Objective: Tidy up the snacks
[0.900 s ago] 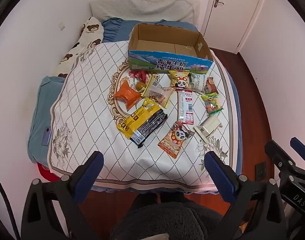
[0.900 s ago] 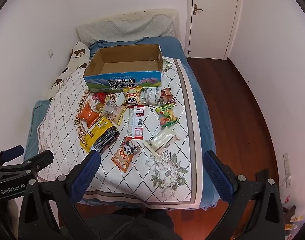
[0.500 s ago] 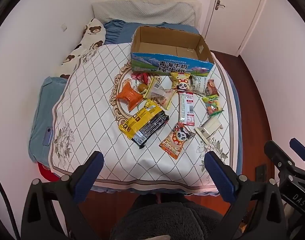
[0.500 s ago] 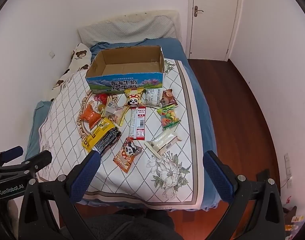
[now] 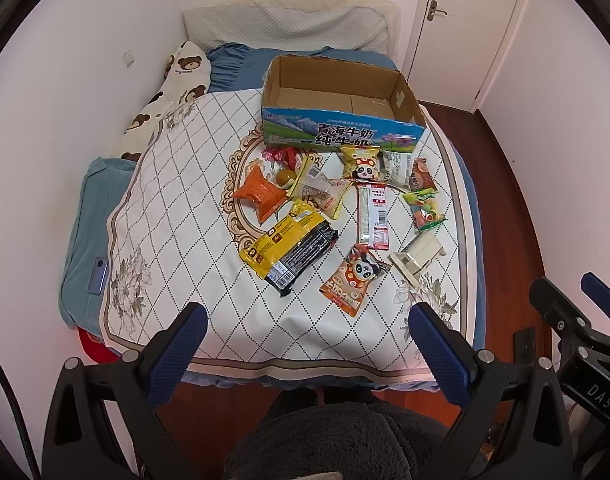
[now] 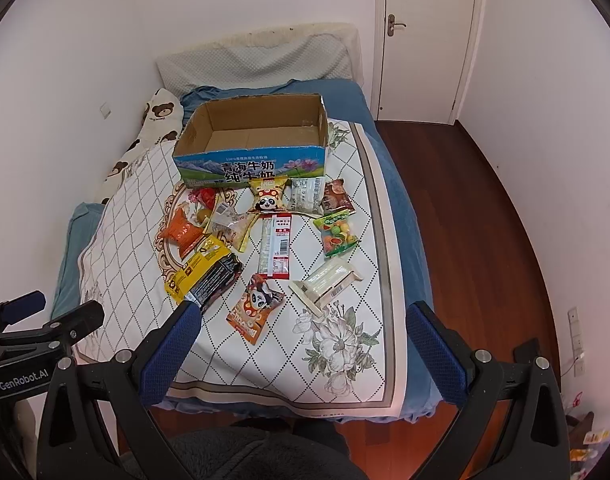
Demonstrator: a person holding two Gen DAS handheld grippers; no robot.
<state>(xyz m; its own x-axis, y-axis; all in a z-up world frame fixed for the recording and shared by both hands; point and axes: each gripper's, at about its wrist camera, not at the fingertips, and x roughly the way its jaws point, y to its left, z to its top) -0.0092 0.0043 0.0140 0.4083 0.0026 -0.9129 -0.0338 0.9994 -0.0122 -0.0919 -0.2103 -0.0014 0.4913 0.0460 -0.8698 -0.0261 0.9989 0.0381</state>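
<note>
An empty cardboard box (image 5: 341, 96) (image 6: 261, 136) with a blue printed front stands on the bed's quilt (image 5: 177, 216). In front of it lie several snack packets: a yellow-black pack (image 5: 289, 246) (image 6: 205, 276), an orange pouch (image 5: 259, 194), a panda pouch (image 5: 355, 280) (image 6: 255, 308), a red-white bar (image 5: 373, 216) (image 6: 275, 246), a white bar (image 5: 419, 254) (image 6: 329, 282) and a green candy bag (image 5: 425, 208) (image 6: 337, 234). My left gripper (image 5: 307, 344) hangs open over the bed's near edge. My right gripper (image 6: 301, 340) is open too, well short of the snacks.
Pillows (image 5: 289, 28) and a bear-print cushion (image 5: 169, 92) lie at the far end of the bed. A white door (image 6: 425, 40) and wooden floor (image 6: 485, 240) are to the right. A phone (image 5: 97, 276) rests on the blue bedding at left. A person's dark fleece garment (image 5: 337, 440) fills the bottom.
Both views have tilted up slightly, so the bed and snacks sit a little lower in the pictures. Both grippers stay open and empty.
</note>
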